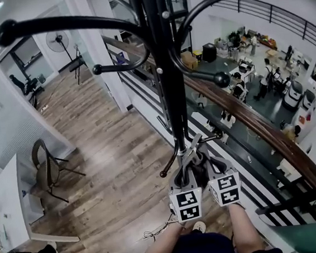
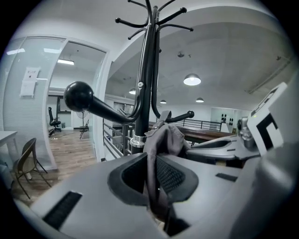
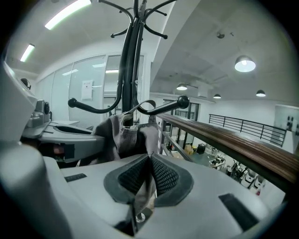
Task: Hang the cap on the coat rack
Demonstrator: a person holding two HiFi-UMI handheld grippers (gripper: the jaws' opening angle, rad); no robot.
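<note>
Cap (image 2: pixel 164 140), grey cloth, is clamped by both tongs. We see the left tongs (image 2: pixel 152 175) pinched together on one fold of it. The right tongs (image 3: pixel 148 176) are closed tight on another edge, with cloth hanging down between the pads. We cannot make out its full shape: each gripper view shows only bunched fabric, and in the head view the marker cubes (image 1: pixel 187 203) and the tong bodies cover nearly all of it. It sits low, just beside the coat rack (image 1: pixel 166 66), beneath the ball-tipped hooks (image 1: pixel 5 32). Whether it touches a hook we cannot tell. A wooden railing (image 1: pixel 271 133) runs close behind.
</note>
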